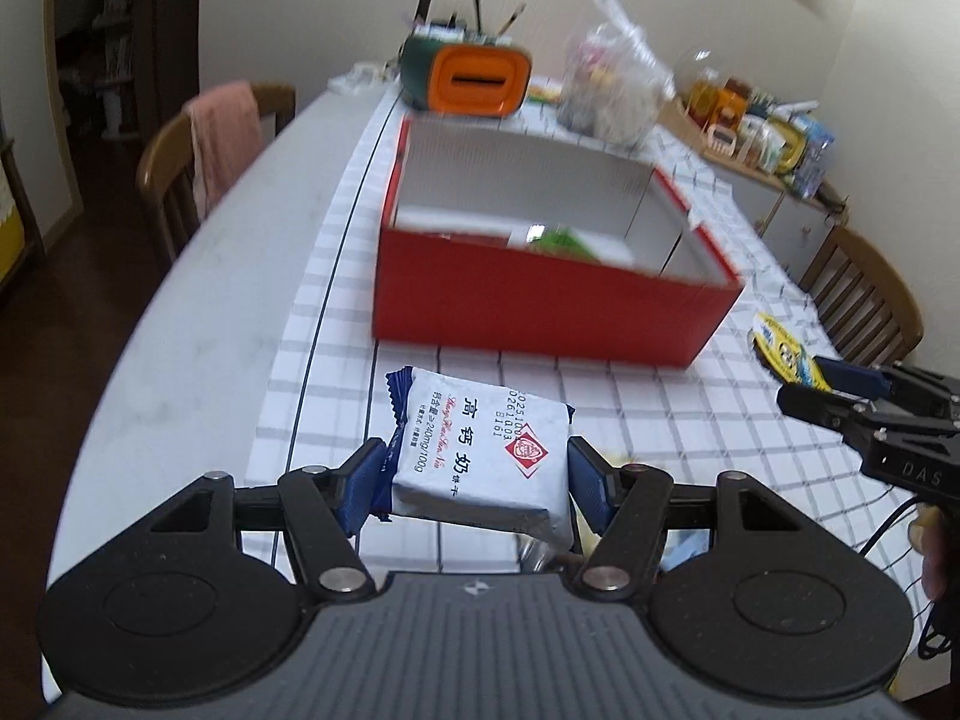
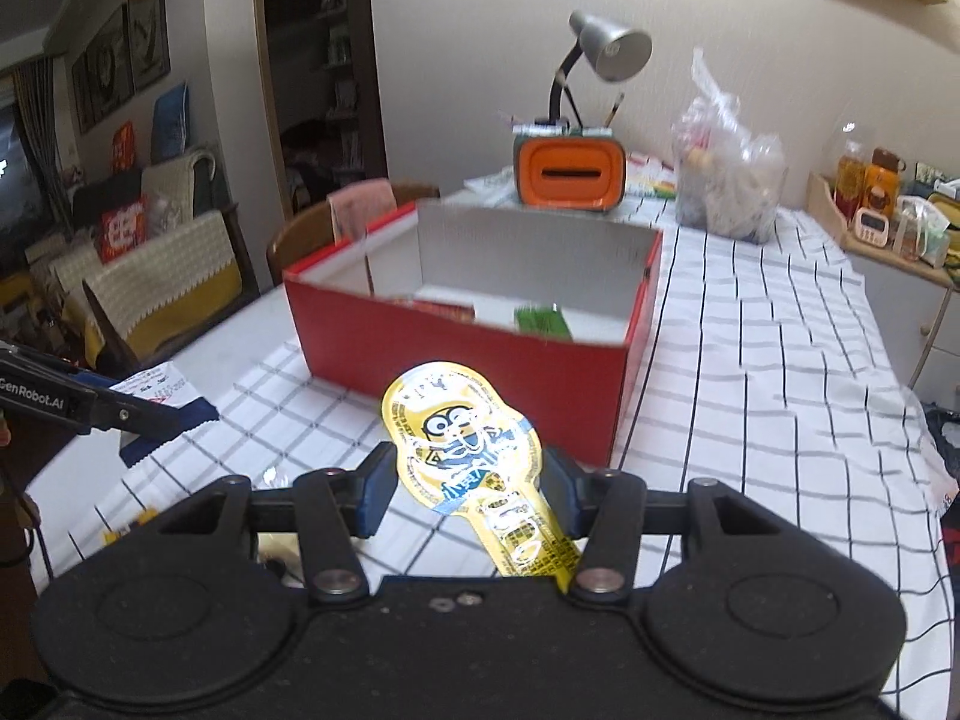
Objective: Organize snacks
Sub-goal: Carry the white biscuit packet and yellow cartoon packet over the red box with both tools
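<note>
My left gripper (image 1: pixel 474 480) is shut on a white and blue biscuit packet (image 1: pixel 480 450), held above the checked tablecloth, short of the red box (image 1: pixel 540 312). My right gripper (image 2: pixel 468 486) is shut on a yellow Minions snack pouch (image 2: pixel 474 450), also held in front of the red box (image 2: pixel 468 360). The box is open, with a green packet (image 2: pixel 540 319) and a red packet (image 2: pixel 444 307) lying inside. The right gripper with its pouch shows at the right edge of the left wrist view (image 1: pixel 840 390). The left gripper with its packet shows at the left edge of the right wrist view (image 2: pixel 144 414).
Behind the box stand an orange and green holder (image 1: pixel 474 81), a desk lamp (image 2: pixel 606 54) and a clear plastic bag of items (image 2: pixel 726 180). Wooden chairs (image 1: pixel 198 162) stand at both table sides. A side shelf with jars (image 2: pixel 882 204) is at right.
</note>
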Available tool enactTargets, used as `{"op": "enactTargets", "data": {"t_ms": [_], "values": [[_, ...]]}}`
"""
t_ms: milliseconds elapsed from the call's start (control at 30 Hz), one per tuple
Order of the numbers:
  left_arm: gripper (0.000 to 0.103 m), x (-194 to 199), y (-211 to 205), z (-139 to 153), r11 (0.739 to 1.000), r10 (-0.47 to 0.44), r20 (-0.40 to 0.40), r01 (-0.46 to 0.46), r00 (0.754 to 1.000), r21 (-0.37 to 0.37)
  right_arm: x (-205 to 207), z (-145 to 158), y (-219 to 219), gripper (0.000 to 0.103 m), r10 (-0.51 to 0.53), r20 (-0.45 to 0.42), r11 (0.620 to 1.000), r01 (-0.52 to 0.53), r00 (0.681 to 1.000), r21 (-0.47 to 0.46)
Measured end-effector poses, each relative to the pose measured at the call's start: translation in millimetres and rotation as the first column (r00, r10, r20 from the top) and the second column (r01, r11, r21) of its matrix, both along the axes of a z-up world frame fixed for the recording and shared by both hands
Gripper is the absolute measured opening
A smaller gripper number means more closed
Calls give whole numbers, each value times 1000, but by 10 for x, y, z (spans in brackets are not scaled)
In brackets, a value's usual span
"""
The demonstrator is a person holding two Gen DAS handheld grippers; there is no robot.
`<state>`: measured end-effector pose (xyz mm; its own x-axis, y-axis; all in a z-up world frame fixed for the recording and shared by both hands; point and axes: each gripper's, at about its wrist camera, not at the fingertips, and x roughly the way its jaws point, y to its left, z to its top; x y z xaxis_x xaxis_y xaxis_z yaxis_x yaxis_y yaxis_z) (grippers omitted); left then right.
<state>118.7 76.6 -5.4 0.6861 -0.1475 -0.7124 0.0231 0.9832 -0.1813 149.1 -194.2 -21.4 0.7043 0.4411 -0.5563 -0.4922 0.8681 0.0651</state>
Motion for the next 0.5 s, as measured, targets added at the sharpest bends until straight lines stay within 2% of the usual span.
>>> {"op": "enactTargets", "data": {"t_ms": [233, 500], "values": [[64, 259, -209, 375, 997, 5, 110, -13, 994, 80, 107, 325, -12, 51, -40, 78, 999, 37, 996, 36], [64, 693, -441, 671, 987, -2, 239, -37, 971, 157, 480, 597, 48, 51, -107, 145, 994, 102, 984, 37]]}}
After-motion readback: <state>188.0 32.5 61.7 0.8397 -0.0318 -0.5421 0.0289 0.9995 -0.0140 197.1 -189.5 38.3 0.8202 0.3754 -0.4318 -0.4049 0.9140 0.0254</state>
